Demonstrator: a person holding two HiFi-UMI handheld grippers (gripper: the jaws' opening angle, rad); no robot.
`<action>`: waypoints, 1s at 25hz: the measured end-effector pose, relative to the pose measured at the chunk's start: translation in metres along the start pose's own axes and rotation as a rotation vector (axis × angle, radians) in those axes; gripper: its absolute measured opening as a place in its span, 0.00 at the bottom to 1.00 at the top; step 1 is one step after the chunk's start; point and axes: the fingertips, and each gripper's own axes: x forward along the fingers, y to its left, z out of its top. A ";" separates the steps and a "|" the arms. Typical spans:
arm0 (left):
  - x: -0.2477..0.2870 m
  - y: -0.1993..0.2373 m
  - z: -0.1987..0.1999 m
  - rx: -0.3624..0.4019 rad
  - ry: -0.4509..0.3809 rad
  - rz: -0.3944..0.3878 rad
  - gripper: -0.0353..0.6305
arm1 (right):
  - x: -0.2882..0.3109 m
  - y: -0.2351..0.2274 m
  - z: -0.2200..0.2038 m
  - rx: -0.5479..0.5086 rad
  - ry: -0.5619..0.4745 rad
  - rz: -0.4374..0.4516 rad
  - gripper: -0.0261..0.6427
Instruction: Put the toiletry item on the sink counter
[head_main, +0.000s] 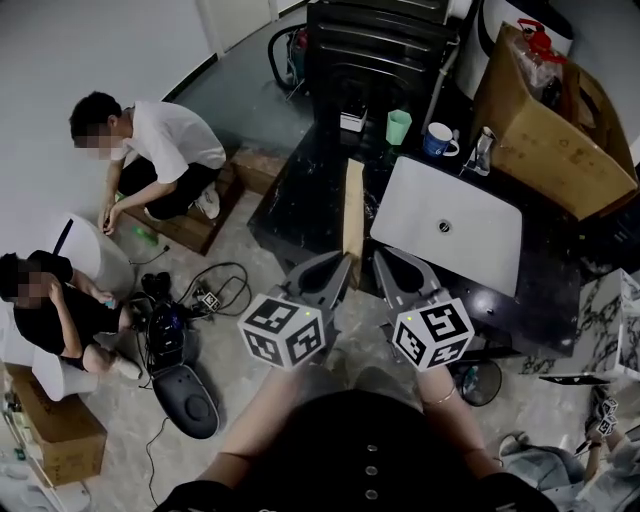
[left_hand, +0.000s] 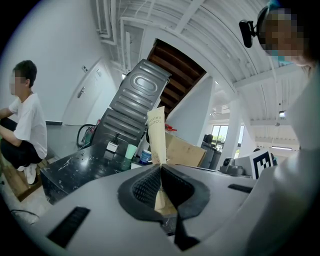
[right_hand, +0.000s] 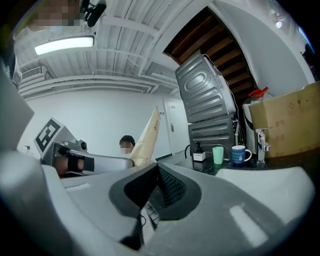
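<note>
Tan carton, readable only in left gripper view, fills left claw.

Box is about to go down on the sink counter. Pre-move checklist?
1. Grip: left gripper jaws shut on the toothbrush box: ok.
2. Right gripper jaws together, nothing between them: ok.
3. Landing spot: bare black counter left of the basin: ok.
4. Green cup and blue mug at the back, apart from the box: ok.
5. Box height above the counter: cannot tell.
</note>
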 end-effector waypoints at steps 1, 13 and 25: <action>0.002 0.002 0.001 0.002 0.005 -0.005 0.07 | 0.002 -0.002 0.000 0.003 0.000 -0.006 0.04; 0.013 0.028 0.003 -0.007 0.013 0.015 0.07 | 0.025 -0.011 -0.005 0.017 0.009 -0.009 0.04; 0.041 0.046 0.013 -0.017 0.024 0.052 0.07 | 0.054 -0.033 0.006 0.012 0.020 0.040 0.04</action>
